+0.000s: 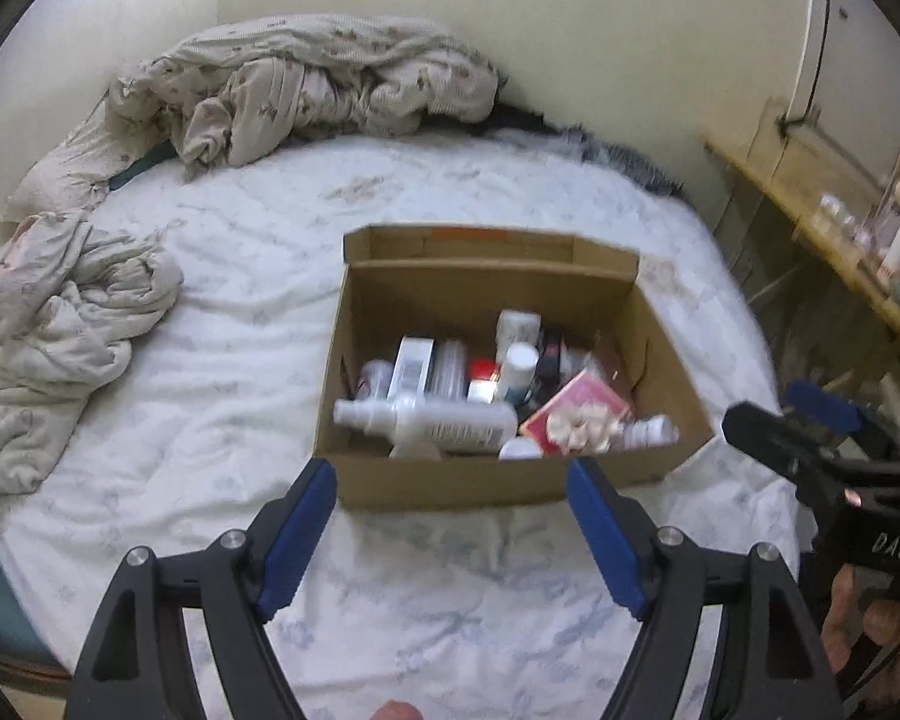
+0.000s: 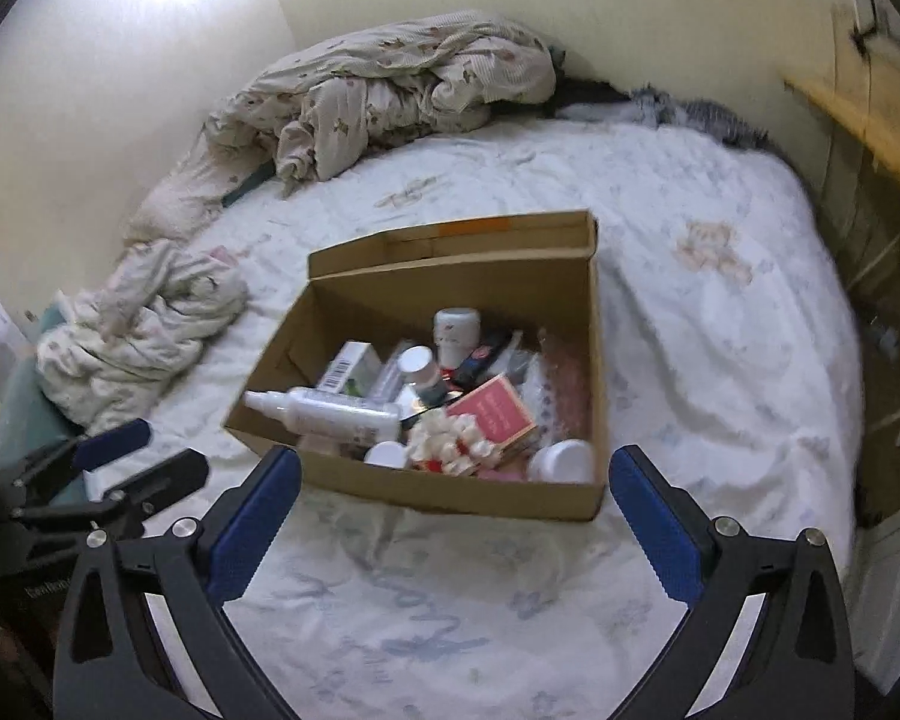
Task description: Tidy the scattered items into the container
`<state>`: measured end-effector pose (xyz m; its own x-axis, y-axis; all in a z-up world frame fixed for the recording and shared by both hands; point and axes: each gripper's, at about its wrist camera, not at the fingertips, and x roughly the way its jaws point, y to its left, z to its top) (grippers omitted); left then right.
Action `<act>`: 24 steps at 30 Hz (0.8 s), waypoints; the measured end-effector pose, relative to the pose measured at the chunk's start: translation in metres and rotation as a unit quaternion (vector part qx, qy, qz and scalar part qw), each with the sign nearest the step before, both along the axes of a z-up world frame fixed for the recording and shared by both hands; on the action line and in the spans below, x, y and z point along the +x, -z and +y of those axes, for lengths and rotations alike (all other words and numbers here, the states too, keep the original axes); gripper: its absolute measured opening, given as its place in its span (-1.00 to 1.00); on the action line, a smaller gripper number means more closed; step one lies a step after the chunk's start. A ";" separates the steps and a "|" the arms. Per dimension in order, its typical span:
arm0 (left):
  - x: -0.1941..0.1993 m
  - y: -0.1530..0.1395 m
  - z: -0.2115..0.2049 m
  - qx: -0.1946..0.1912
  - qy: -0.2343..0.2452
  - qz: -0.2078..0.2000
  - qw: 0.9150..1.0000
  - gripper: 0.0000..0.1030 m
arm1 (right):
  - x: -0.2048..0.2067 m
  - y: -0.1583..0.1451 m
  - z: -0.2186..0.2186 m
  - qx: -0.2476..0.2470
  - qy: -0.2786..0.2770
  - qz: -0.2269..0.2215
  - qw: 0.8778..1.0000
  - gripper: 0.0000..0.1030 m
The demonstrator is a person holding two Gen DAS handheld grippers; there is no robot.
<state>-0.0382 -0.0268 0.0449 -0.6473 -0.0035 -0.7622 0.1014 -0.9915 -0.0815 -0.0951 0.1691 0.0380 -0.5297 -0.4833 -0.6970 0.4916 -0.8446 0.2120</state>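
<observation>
1. Cardboard box [image 1: 498, 480] sits on the bed [image 1: 222, 360], just ahead of the left hand-held gripper [image 1: 450, 516], whose blue pads stand wide apart with nothing between them.
2. Seen from the right wrist, the same cardboard box [image 2: 450, 489] lies just ahead of the right hand-held gripper [image 2: 456, 498], a little to its left; its pads are likewise spread and empty.
3. Inside the box, nearest the left hand-held gripper, a white spray bottle [image 1: 426, 423] lies on its side; a pink carton [image 1: 576, 405] rests right of it, with a white flower-shaped hair tie [image 1: 582, 426] on top.
4. Further back in the box stand a white jar [image 1: 517, 327] and a barcoded white carton [image 1: 413, 366].
5. Rumpled floral bedding [image 1: 66, 324] is bunched well to the left of the left hand-held gripper, beyond the box.
</observation>
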 end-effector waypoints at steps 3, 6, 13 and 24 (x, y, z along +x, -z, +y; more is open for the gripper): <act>0.002 -0.003 0.005 -0.003 0.003 0.003 1.000 0.55 | -0.003 0.004 -0.001 0.000 0.001 -0.011 1.000 1.00; 0.003 -0.002 0.010 -0.014 0.004 0.007 1.000 0.55 | -0.005 0.008 -0.001 0.001 0.002 -0.021 1.000 1.00; 0.002 0.001 0.010 -0.015 0.004 0.001 1.000 0.55 | 0.003 0.009 -0.013 0.006 -0.025 -0.013 1.000 1.00; 0.002 0.002 0.007 -0.018 -0.003 -0.004 1.000 0.55 | 0.003 0.012 -0.016 0.007 -0.024 -0.019 1.000 1.00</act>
<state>-0.0365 -0.0194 0.0425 -0.6414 -0.0351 -0.7664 0.1085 -0.9931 -0.0453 -0.0917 0.1532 0.0262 -0.4791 -0.4969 -0.7236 0.5229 -0.8237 0.2194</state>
